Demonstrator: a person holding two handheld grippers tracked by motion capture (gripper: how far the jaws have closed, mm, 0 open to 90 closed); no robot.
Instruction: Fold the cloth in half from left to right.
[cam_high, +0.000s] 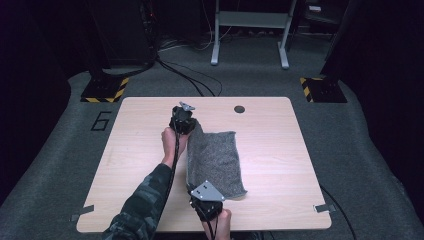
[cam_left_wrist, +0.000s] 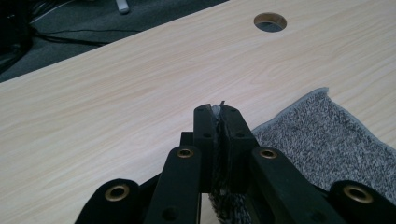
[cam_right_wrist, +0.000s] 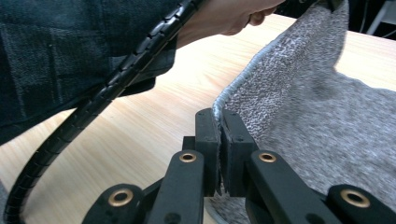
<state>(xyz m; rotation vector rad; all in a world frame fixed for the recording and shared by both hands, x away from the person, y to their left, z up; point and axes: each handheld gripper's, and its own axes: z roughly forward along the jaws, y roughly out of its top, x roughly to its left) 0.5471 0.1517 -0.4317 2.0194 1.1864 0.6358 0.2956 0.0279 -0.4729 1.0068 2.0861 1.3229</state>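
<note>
Towel (cam_high: 215, 155) edge pinched by both jaws in gripper views; high view shows table (cam_high: 280, 150).

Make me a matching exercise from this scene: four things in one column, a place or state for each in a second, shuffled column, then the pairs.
Things:
1. left gripper
2. right gripper
3. grey towel
4. round hole

Places or states:
A. in the tabletop near the far edge
B. shut on the towel's far corner
C. left edge lifted, the rest lying on the table
D. shut on the towel's near corner

Pairs: 1-B, 2-D, 3-C, 4-A
</note>
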